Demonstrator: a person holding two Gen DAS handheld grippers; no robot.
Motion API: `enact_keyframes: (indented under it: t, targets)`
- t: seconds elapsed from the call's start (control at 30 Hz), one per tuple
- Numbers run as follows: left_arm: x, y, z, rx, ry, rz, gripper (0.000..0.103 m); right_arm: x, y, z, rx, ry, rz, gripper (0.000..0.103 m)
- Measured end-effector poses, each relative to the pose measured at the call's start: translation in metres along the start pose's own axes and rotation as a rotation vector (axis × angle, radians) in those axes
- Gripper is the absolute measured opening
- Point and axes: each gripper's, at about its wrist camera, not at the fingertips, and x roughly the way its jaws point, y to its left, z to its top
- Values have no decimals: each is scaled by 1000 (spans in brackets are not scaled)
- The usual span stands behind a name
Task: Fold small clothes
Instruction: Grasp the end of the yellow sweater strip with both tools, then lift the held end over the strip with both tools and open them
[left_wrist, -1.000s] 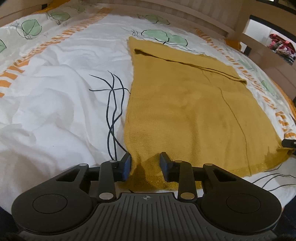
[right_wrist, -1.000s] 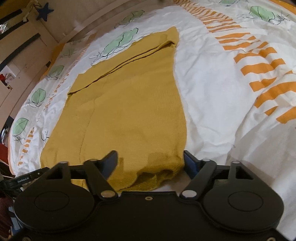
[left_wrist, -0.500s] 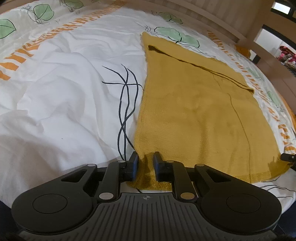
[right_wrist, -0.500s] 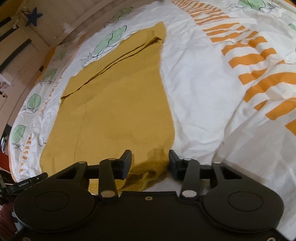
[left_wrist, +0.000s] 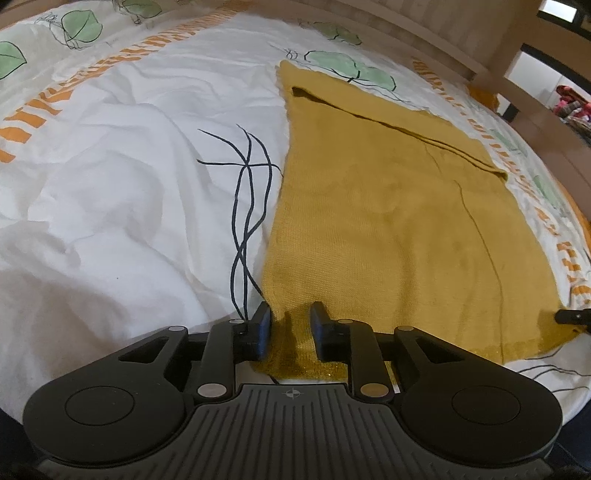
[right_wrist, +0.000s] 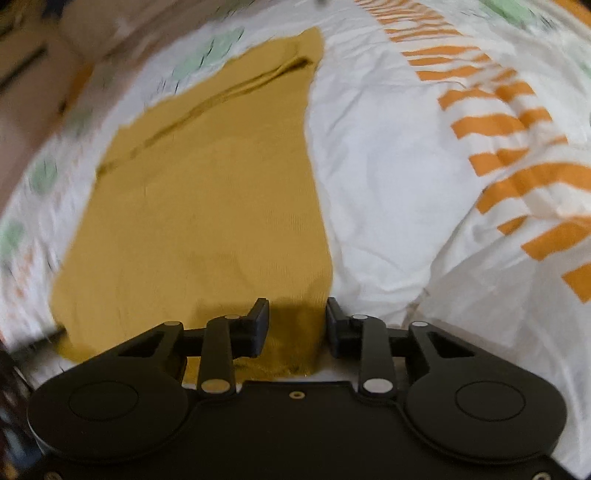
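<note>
A bed (left_wrist: 110, 206) carries everything here, covered by a white sheet (right_wrist: 388, 192) that is rumpled into soft folds. The sheet is printed with orange dashed bands (right_wrist: 491, 125), green leaves (left_wrist: 345, 68) outlined in black, and thin dark curving lines (left_wrist: 247, 206). Flat on the sheet lies 1 mustard-yellow knitted garment (left_wrist: 388, 229), spread out with its far end folded over into a narrow flap (left_wrist: 391, 122). Its near hem is slightly bunched. A pale wooden bed frame (left_wrist: 436, 40) runs along the far edge.
</note>
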Motion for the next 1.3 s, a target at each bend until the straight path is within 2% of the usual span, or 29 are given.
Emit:
enact_keyframes:
  t: [0.1,0.27,0.3,0.33,0.37,0.6,0.8,0.93,1.13,1.3]
  targets:
    - [-1,-1,0,13,4,-2,21,-2,1,-2,-21,-1,7,40]
    - [-2,-3,-1,9,7,-14,11,-3,-1,-5,-27,-12,43,39]
    - [-3,-3,0,5,6,-16,6,-2,0,-4,-30,-16,48,35]
    - [-4,-2,0,1,1,-18,5,-3,1,-5,-30,-19,54,22]
    - [-5,-1,1,-2,-6,-27,5,-3,0,-5,-27,-20,68,18]
    - [-28,-5,15,-9,-89,-79,4,-18,-1,-4,17,-108,175,15]
    - [-47,-2,47,-82,-175,-148,4,-31,0,14,66,-194,252,15]
    - [-46,-1,73,-119,-216,-186,4,-36,0,32,94,-244,284,15]
    - [-35,-1,119,-136,-277,-210,4,-33,-6,76,151,-317,322,15]
    - [-18,0,162,-151,-329,-211,4,-22,-7,119,146,-368,306,15]
